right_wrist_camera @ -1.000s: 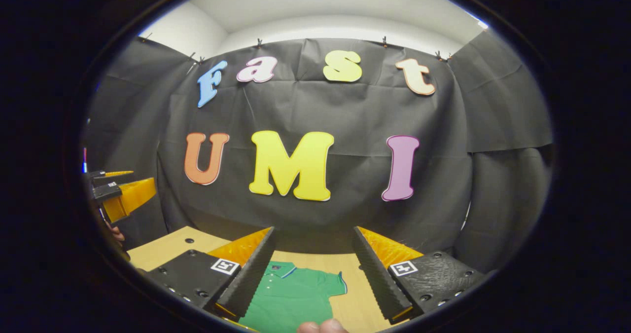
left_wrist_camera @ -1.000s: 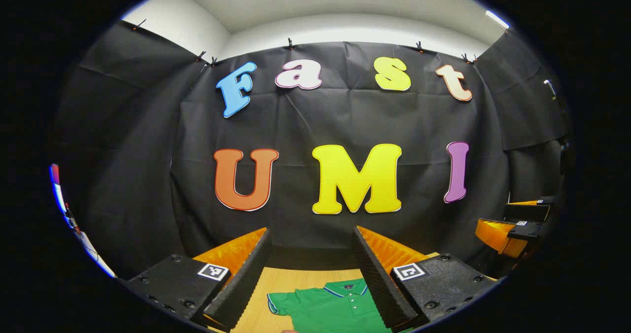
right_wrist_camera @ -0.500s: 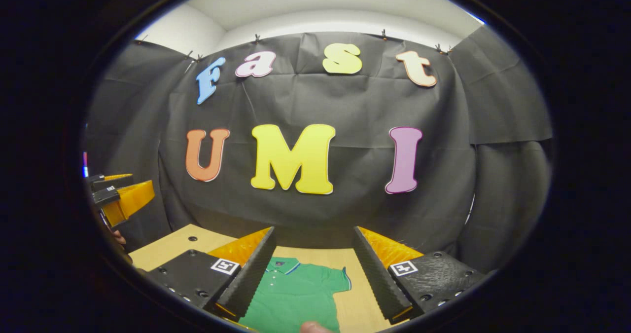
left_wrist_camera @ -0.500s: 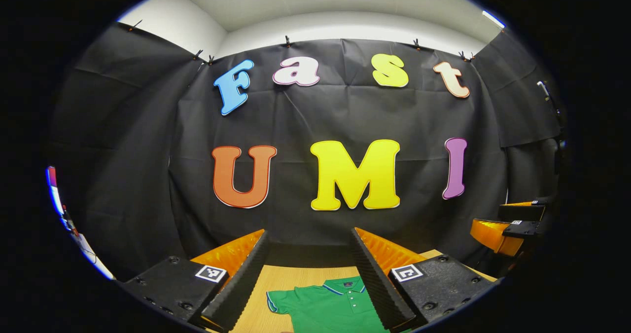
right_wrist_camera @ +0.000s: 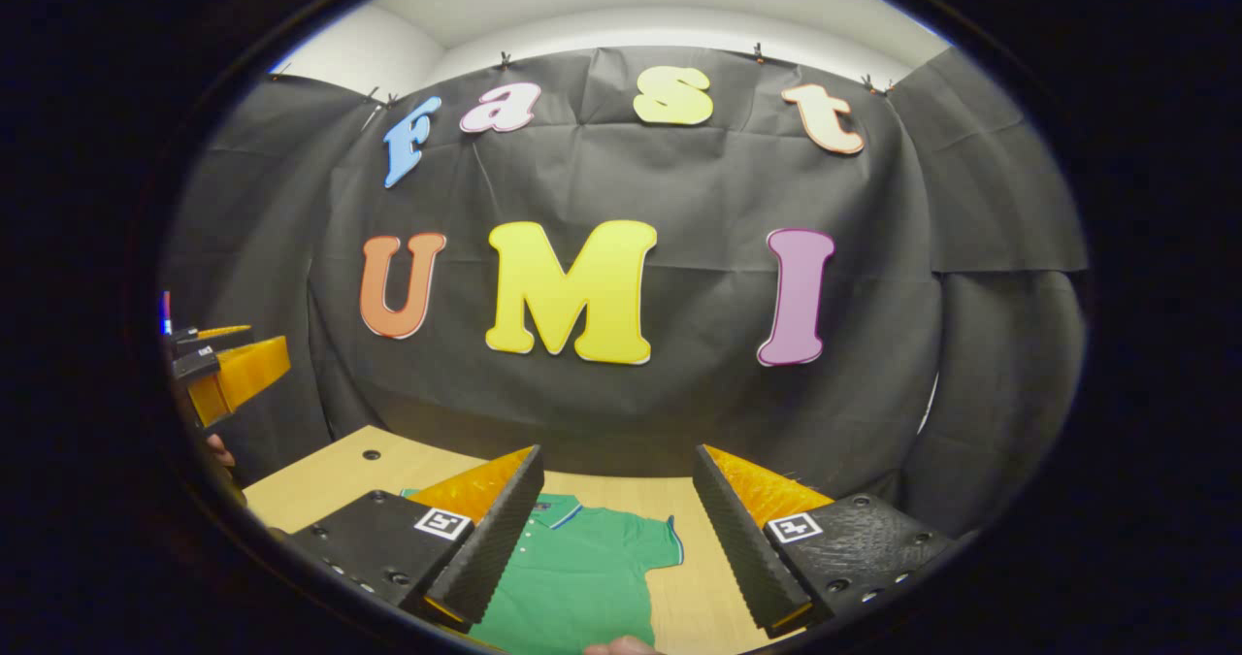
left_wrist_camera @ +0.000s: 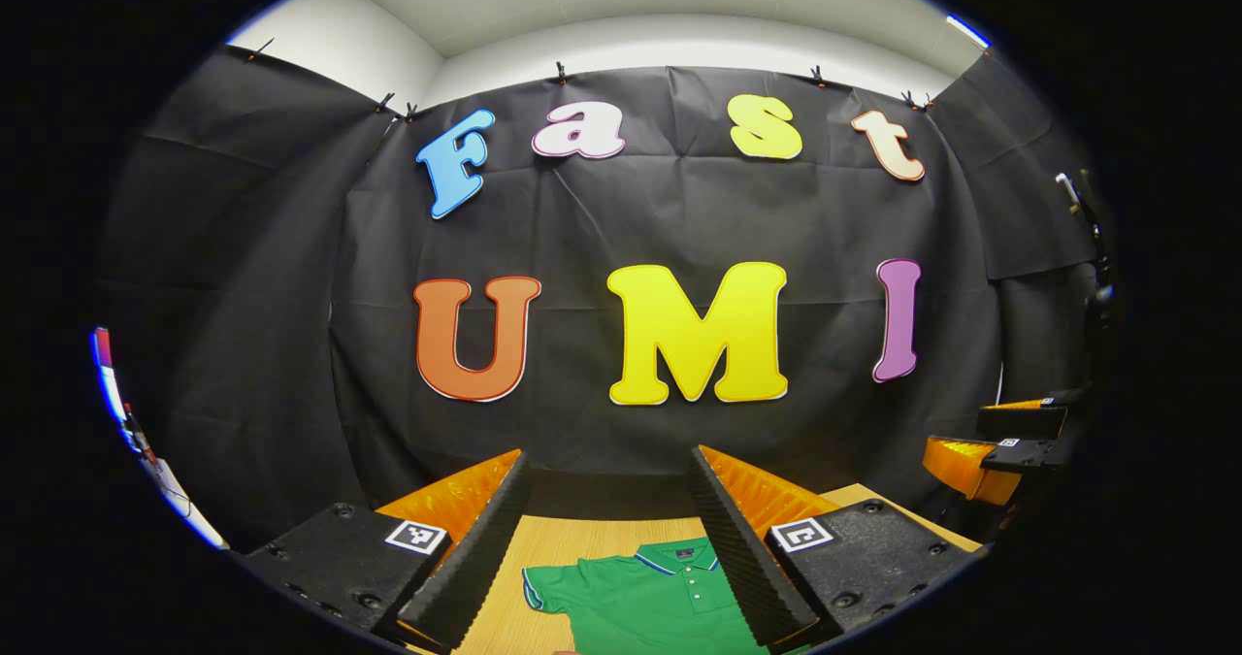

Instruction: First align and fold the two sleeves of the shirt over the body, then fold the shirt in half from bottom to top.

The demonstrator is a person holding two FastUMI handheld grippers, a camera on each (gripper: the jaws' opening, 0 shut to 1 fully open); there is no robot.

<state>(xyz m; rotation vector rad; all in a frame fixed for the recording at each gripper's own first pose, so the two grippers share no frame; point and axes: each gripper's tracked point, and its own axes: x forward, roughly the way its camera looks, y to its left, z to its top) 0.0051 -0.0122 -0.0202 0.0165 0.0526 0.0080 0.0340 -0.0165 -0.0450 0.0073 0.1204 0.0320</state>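
Observation:
A green polo shirt (left_wrist_camera: 640,602) with a trimmed collar lies flat on the wooden table (left_wrist_camera: 572,539), collar toward the far wall. In the left gripper view its left sleeve spreads out between my left gripper's (left_wrist_camera: 609,456) fingers, which stand wide open above the table with nothing held. In the right gripper view the shirt (right_wrist_camera: 582,568) shows its collar and right sleeve between the open fingers of my right gripper (right_wrist_camera: 617,453), also empty and above the cloth. Each gripper appears at the edge of the other's view: the right gripper (left_wrist_camera: 999,446) and the left gripper (right_wrist_camera: 228,378).
The light wood table (right_wrist_camera: 340,471) has small holes near its far left corner and ends at the black cloth wall. A fingertip (right_wrist_camera: 621,647) shows at the bottom edge, and part of a hand (right_wrist_camera: 218,451) below the left gripper.
Both views have tipped slightly downward: the wall has slid up and more of the table and shirt shows. Both grippers stay open and empty.

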